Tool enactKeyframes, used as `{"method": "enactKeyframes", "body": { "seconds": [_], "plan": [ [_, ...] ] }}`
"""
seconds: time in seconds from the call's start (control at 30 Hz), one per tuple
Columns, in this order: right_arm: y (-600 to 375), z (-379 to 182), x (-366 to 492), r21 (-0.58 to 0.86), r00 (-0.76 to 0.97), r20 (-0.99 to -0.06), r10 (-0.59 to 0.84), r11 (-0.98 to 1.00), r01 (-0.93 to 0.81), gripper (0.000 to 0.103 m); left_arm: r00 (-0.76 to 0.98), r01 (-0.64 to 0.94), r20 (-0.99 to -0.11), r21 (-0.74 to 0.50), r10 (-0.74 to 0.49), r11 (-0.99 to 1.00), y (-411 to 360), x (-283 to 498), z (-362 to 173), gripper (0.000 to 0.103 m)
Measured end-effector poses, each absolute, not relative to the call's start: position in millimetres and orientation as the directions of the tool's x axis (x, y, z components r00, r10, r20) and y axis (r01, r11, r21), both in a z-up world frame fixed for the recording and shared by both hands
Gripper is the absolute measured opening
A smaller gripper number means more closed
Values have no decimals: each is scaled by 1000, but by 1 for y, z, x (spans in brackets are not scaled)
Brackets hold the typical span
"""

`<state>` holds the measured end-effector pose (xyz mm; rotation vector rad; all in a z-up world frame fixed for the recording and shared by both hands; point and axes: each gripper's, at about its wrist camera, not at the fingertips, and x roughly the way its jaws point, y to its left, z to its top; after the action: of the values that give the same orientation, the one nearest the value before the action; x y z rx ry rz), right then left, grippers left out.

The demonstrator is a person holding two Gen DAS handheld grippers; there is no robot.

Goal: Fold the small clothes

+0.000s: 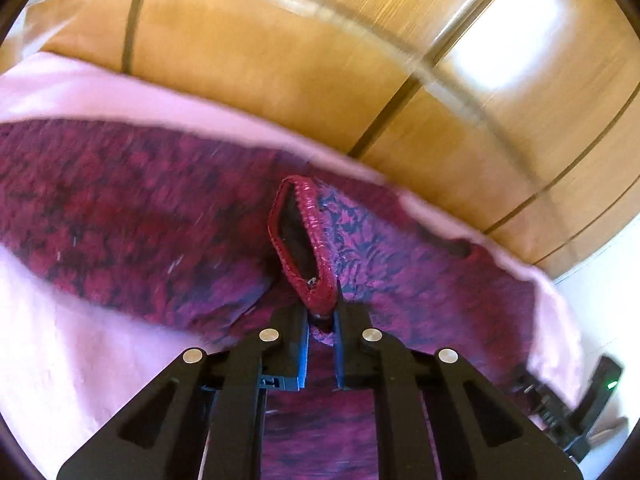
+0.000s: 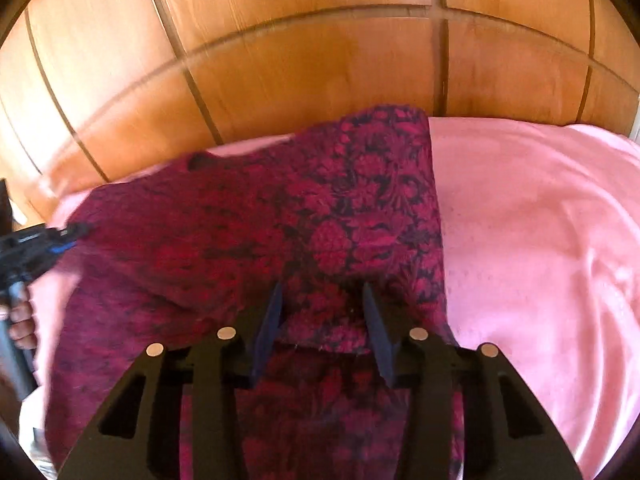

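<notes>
On pink sheet (image 2: 540, 240): left gripper (image 1: 322, 312) clamped on floral garment's (image 2: 280, 220) red hem loop (image 1: 316, 240); right gripper (image 2: 322, 300) partly open astride a fold.

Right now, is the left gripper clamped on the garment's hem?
Yes, the left gripper is pinched shut on the rolled red hem.

A pink sheet (image 2: 540, 240) covers the surface before wooden panelled doors (image 2: 300, 60).

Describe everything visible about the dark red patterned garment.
The garment is soft cloth, crimson with a dark floral print, lying rumpled on a pink sheet. A red ribbed edging rings an opening, and the left tongs are shut on it. The right tongs straddle a raised fold, jaws apart.
</notes>
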<state>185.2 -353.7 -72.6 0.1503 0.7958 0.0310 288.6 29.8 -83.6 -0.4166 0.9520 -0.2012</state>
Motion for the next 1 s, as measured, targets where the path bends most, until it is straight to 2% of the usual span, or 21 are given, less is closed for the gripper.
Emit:
{"method": "enactKeyframes", "body": {
  "seconds": [0.13,0.2,0.27,0.4,0.47,0.5,0.83,1.0],
  "plan": [
    [-347,-74,179,96,720,-693,37,994,42,42,574,-10,-748,-414,-333,910,28,281,-99,11],
    [-344,-75,177,69,725,-689,14,997,47,42,581,-20,-730,-454,-359,891,34,276,-96,19],
    [-340,-76,177,42,727,-687,-8,998,51,43,606,-21,-715,-451,-348,892,41,266,-91,33],
    [-334,-77,174,-8,732,-679,-53,998,65,45,626,-6,-684,-483,-374,875,57,243,-85,34],
    [-332,-78,173,-22,731,-678,-70,997,75,48,662,-39,-682,-447,-312,894,62,234,-80,62],
    [-331,-79,174,-21,731,-679,-71,997,77,50,691,-61,-665,-446,-284,893,71,224,-78,65],
    [-332,-79,176,-18,738,-670,-85,995,98,58,730,-309,-659,-553,-179,774,184,182,-91,66],
    [-332,-79,176,-22,737,-668,-96,994,110,62,768,-399,-612,-688,-188,606,254,166,-101,66]
  ]
}}
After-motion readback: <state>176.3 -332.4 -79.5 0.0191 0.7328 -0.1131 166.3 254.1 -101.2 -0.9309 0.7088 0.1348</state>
